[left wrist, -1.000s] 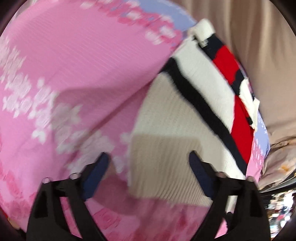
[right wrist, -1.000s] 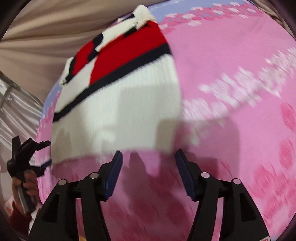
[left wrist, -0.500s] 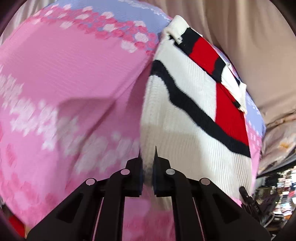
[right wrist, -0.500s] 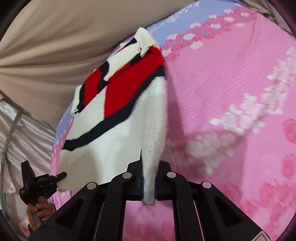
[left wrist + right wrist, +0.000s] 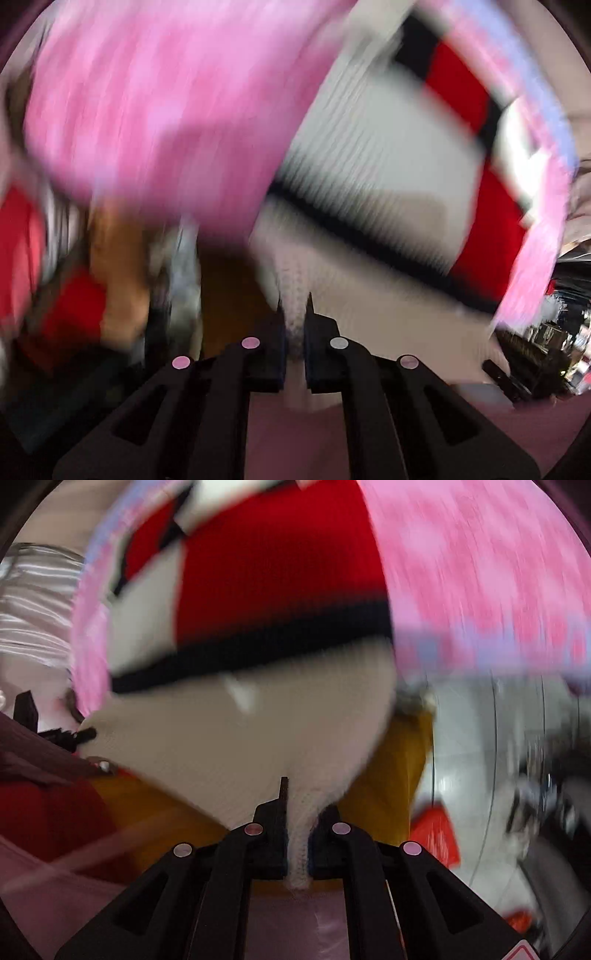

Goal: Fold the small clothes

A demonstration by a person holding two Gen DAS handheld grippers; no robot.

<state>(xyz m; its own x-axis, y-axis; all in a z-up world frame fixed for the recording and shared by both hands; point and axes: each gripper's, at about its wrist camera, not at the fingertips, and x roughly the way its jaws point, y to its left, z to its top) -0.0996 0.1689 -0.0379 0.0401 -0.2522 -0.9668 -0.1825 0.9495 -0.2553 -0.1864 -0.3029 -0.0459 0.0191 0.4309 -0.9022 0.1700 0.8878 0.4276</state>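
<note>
**Trainer:** While both views are smeared by motion, you can read your grips well enough. Your left gripper [image 5: 294, 314] has its jaws nearly together on a pinch of the sweater's [image 5: 369, 147] cream hem, and your right gripper [image 5: 299, 805] is clamped the same way on the hem's other corner.

**Operator:** So where is the sweater sitting?

**Trainer:** Mostly on the pink bedspread [image 5: 147, 92]. The red and black striped chest and the collar end lie toward the far side of the bed, while the hem end is raised off it between your two grippers, close to the near edge.

**Operator:** Why hold it at two corners?

**Trainer:** My reading is that two spread pinches keep the hem taut and straight, so the bottom half can be carried over the top as one flat panel instead of bunching.

**Operator:** Is the hem level?

**Trainer:** Probably, though the blur is too heavy to be sure. Knit sags, so keep tension between your hands.
</note>
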